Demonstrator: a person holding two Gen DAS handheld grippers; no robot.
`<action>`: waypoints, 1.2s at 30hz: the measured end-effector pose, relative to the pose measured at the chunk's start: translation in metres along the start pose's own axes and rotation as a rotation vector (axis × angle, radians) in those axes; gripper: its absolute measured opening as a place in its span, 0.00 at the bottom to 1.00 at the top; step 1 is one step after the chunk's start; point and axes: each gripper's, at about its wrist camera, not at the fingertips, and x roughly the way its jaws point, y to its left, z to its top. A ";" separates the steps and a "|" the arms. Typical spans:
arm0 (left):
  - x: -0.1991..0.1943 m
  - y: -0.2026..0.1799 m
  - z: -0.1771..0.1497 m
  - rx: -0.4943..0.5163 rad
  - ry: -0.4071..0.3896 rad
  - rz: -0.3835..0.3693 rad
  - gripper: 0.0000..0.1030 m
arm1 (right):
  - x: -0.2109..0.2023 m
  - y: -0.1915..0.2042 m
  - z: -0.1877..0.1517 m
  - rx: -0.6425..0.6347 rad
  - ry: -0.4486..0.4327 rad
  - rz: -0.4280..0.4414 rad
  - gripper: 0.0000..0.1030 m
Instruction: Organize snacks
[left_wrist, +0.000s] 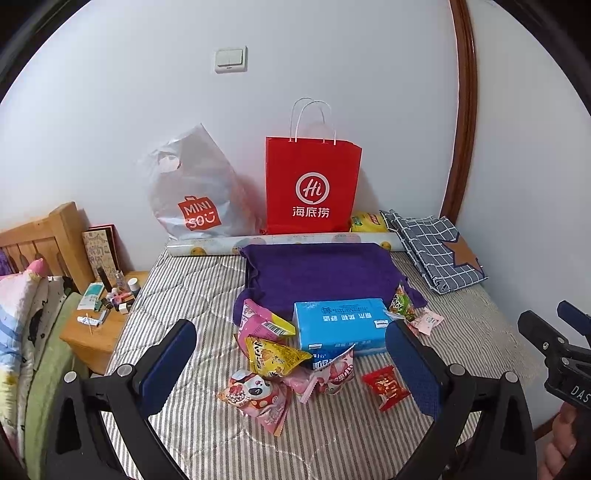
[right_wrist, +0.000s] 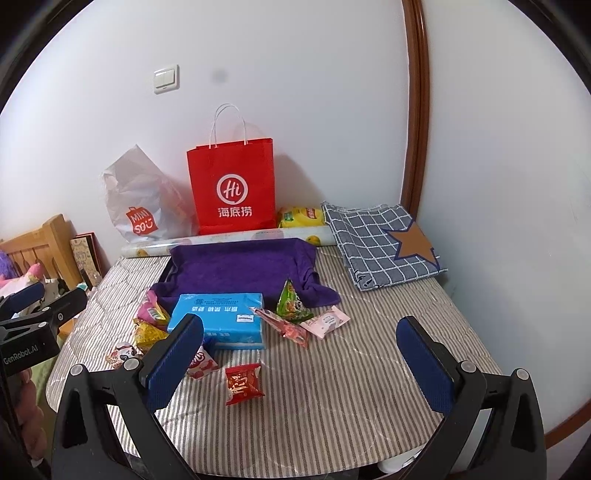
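Several snack packets lie on the striped bed around a blue tissue pack (left_wrist: 340, 325) (right_wrist: 219, 319): a yellow packet (left_wrist: 273, 356), a pink panda packet (left_wrist: 255, 397), a red packet (left_wrist: 386, 386) (right_wrist: 242, 382), a green packet (right_wrist: 291, 304). A tray lined with a purple cloth (left_wrist: 321, 273) (right_wrist: 240, 266) sits behind them. My left gripper (left_wrist: 291, 332) is open and empty above the snacks. My right gripper (right_wrist: 299, 328) is open and empty, to the right of the pile.
A red paper bag (left_wrist: 312, 188) (right_wrist: 232, 184) and a grey plastic bag (left_wrist: 192, 192) stand against the wall. A checked cloth (right_wrist: 380, 243) lies at the back right. A wooden nightstand (left_wrist: 92, 332) with small items is left of the bed.
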 end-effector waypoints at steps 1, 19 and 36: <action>0.000 0.000 0.000 -0.002 0.001 -0.003 1.00 | 0.000 0.000 -0.001 0.002 0.000 0.001 1.00; 0.000 0.001 -0.003 -0.006 0.001 0.002 1.00 | 0.000 0.001 -0.003 0.006 0.010 0.000 1.00; -0.002 0.002 -0.001 -0.004 -0.012 0.010 1.00 | 0.002 0.006 -0.001 -0.001 0.005 0.004 1.00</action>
